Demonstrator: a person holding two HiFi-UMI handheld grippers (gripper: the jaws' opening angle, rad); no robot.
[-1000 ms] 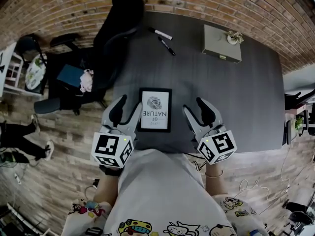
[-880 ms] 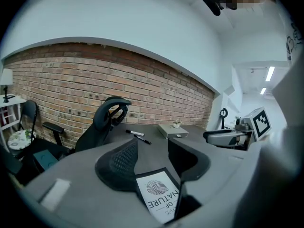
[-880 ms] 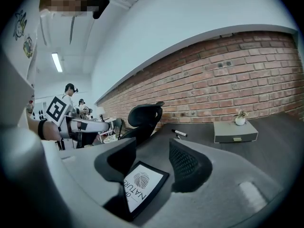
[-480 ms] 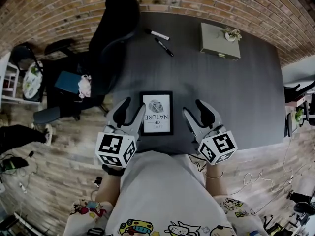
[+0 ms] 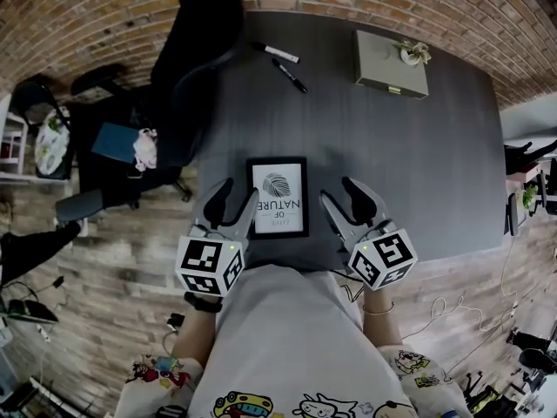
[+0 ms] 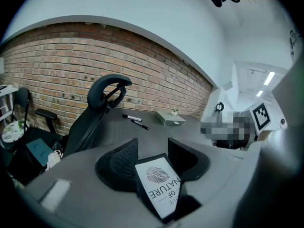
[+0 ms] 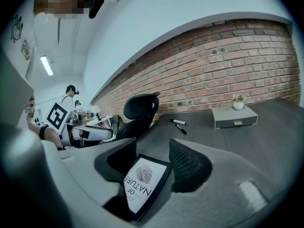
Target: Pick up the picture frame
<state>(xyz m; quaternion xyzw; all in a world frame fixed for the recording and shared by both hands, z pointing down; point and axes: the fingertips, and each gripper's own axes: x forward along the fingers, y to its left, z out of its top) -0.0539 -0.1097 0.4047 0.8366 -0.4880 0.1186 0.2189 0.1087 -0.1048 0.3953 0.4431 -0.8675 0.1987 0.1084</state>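
Note:
The picture frame (image 5: 277, 197) is black with a white print and lies flat on the dark grey table (image 5: 418, 164), near its front edge. My left gripper (image 5: 235, 194) hovers open just left of the frame, its inner finger close to the frame's left edge. To the frame's right, a little further off, my right gripper (image 5: 339, 194) is also open. In the left gripper view the frame (image 6: 159, 186) shows low between the jaws of that gripper (image 6: 149, 151). The right gripper view shows the frame (image 7: 142, 182) below its spread jaws (image 7: 152, 153). Neither gripper holds anything.
A black office chair (image 5: 196, 42) stands at the table's far left corner. Two markers (image 5: 285, 65) lie at the back. A grey box (image 5: 390, 64) with a small plant on it sits back right. A brick wall runs behind, with wood floor around.
My left gripper has edged slightly right, closer to the frame. The head view has shifted a little. The frame has not moved.

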